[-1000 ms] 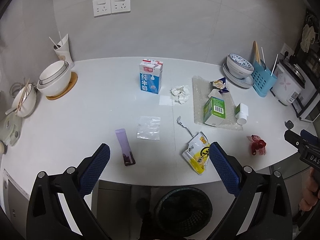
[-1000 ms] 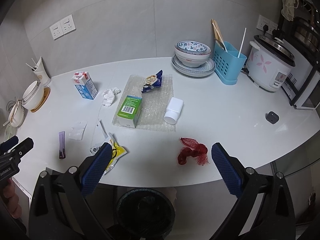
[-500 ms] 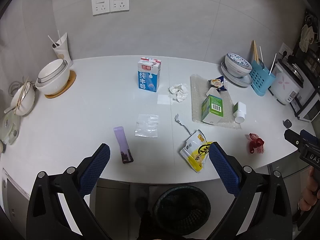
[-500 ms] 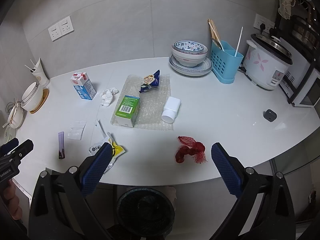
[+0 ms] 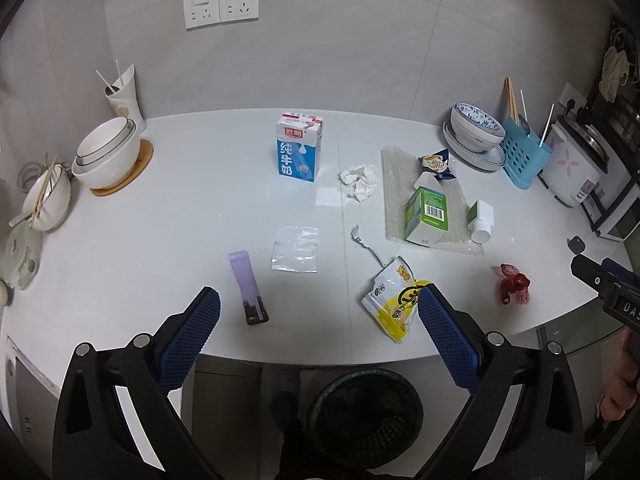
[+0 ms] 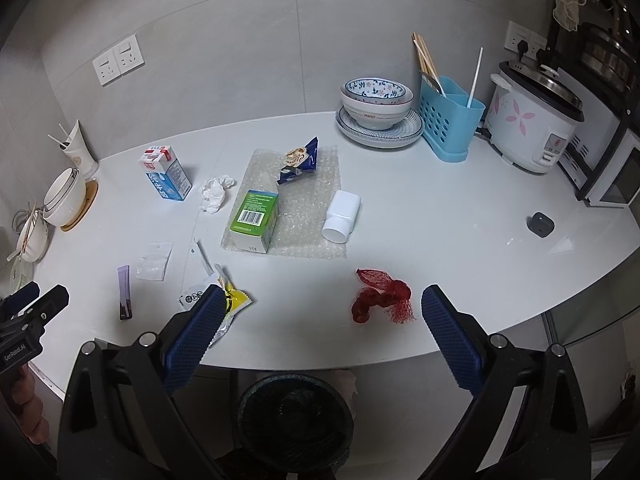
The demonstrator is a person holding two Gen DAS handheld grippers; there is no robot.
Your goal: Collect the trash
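- Both grippers hang spread wide and empty above the near counter edge: left gripper [image 5: 318,322] low centre of its view, right gripper [image 6: 318,322] the same in its own, nothing between the jaws.
- Black mesh trash bin [image 6: 294,416] sits on the floor at bottom centre, below the counter [image 5: 160,216] edge; a drop released short could land on the floor instead.
- Milk carton [image 5: 299,147], upper centre, stands upright; a clumsy pinch may tip it, and I cannot tell if it is empty.
- Green box [image 6: 253,220] lies on bubble wrap [image 6: 316,184]; lifting one may drag the other.
- Yellow snack wrapper [image 5: 396,304], lower right, lies flat and slick, so it may slip out.
- Red mesh net [image 6: 382,296], lower centre, could snag a finger pad.
- Crumpled tissue [image 5: 360,181] is light, easily nudged away.
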